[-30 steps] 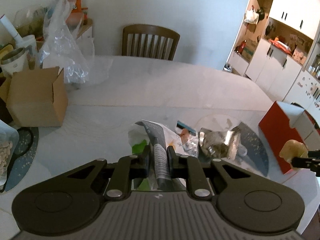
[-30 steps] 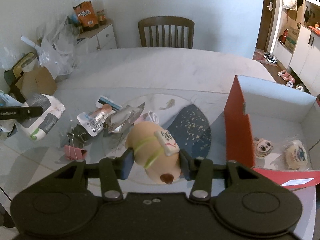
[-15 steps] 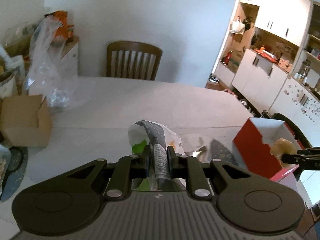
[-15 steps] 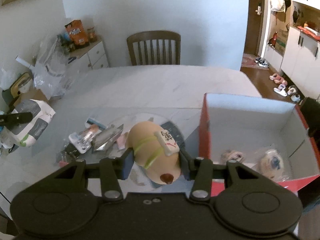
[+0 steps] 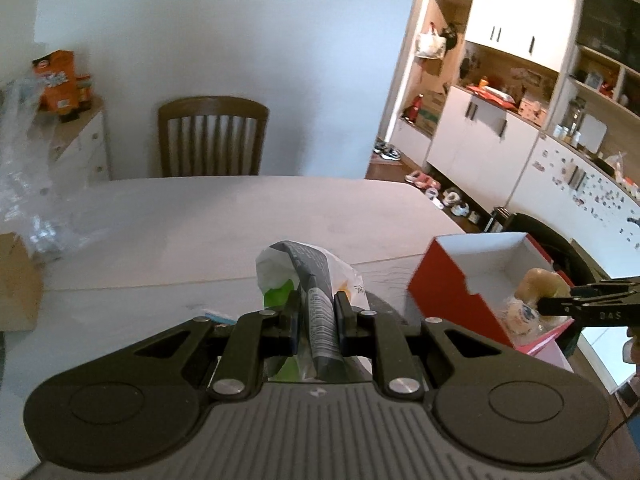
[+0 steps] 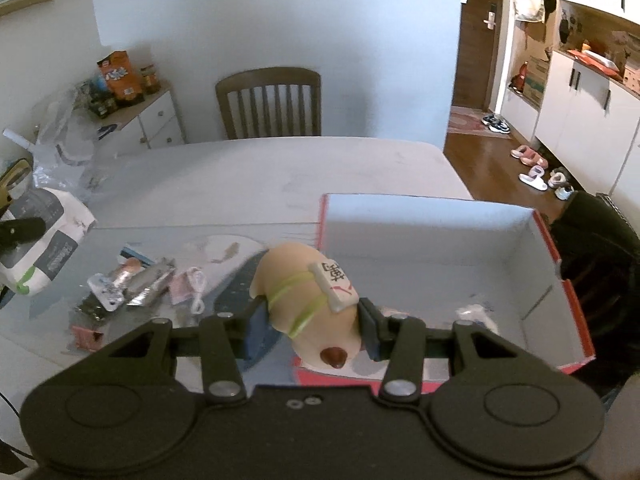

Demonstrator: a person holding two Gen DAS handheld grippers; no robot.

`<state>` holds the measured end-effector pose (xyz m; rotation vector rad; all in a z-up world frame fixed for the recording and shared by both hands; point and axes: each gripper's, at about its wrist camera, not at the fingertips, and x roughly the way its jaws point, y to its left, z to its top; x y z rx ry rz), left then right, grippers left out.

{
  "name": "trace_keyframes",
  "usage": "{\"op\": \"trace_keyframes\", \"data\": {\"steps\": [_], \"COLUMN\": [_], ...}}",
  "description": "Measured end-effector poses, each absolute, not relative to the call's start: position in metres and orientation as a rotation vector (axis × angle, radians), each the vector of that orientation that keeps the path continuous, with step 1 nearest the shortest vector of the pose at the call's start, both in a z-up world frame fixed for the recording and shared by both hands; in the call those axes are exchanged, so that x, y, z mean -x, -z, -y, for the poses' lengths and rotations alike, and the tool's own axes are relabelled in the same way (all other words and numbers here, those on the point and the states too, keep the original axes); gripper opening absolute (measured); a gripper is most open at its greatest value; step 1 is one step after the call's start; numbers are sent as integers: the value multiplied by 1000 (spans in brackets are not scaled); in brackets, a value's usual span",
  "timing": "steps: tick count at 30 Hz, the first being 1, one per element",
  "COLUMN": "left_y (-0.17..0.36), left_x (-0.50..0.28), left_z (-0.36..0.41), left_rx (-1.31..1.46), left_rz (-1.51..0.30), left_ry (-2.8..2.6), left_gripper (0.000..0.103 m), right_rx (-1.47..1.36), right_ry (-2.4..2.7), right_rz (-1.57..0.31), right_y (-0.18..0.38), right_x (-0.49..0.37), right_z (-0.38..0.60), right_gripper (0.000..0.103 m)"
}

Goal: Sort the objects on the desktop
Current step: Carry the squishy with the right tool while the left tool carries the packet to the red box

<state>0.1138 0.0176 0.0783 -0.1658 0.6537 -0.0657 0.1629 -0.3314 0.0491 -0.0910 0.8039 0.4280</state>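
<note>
Both tools have travelled toward the red box since a second ago: it now fills the right half of the right wrist view, and the clutter of small packets has slid off to the left.

Much is cut off. From the left wrist view only the top of the white packet shows above the tool body, and its printed text is too small to read. The box's near wall is partly hidden behind the right tool, and two small items on the box floor are too blurred to name.

Left tool: jaws pinched to a narrow slit, clamped on the crumpled white, grey and green packet, which is off the bench. Right tool: jaws about halfway apart, pressing both flanks of a tan plush toy bound with green bands and a white tag, above the box's near-left corner.

Both tools tilt downward; from the left wrist view the right tool enters from the right edge, level with the box rim.
</note>
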Motion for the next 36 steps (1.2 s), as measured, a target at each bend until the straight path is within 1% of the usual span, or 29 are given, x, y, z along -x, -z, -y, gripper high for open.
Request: {"op": "trace_keyframes", "data": {"steps": [23, 36], "left_y": [-90, -55], "left_x": [-193, -237], "left_z": [137, 206], "left_rx": [70, -26], "left_rz": [-645, -732], "left_ry": [222, 360], "left_gripper": [16, 16], "right_rx": [68, 76], "right_ry": [-391, -356], "right_rz": [-823, -852], "right_y": [-30, -17], "right_x": [-214, -235], "right_z": [431, 460], "right_gripper": [47, 47]}}
